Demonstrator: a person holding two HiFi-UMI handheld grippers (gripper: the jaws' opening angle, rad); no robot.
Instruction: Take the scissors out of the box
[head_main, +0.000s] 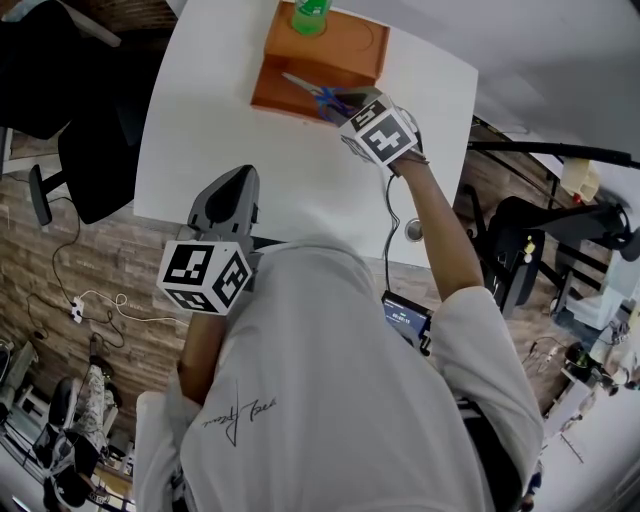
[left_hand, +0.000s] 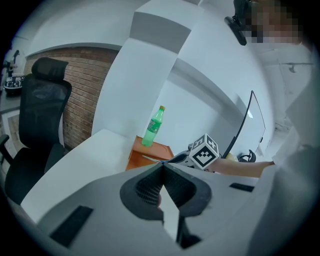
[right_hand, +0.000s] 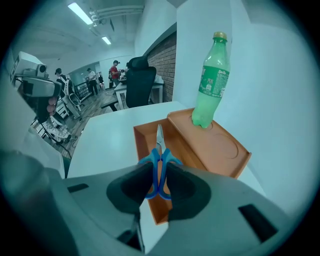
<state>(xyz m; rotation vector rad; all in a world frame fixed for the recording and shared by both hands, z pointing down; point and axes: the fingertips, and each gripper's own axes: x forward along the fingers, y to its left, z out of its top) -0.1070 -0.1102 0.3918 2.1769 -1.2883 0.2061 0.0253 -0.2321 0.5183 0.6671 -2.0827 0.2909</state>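
Scissors (right_hand: 159, 145) with blue handles and steel blades are over the low front compartment of an orange wooden box (right_hand: 141, 140). My right gripper (right_hand: 159, 174) is shut on the blue handles, and the blades point away from it into the compartment. In the head view the scissors (head_main: 312, 93) lie across the box (head_main: 290, 70) with the right gripper (head_main: 348, 105) at their near end. My left gripper (head_main: 228, 192) hovers at the table's near edge, well short of the box. Its jaws meet at the tips with nothing between them (left_hand: 161, 167).
A green plastic bottle (right_hand: 211, 80) stands upright on the raised back part of the box, also seen in the left gripper view (left_hand: 154, 127). The white table (head_main: 220, 130) stretches between box and near edge. A black office chair (head_main: 70, 120) stands left.
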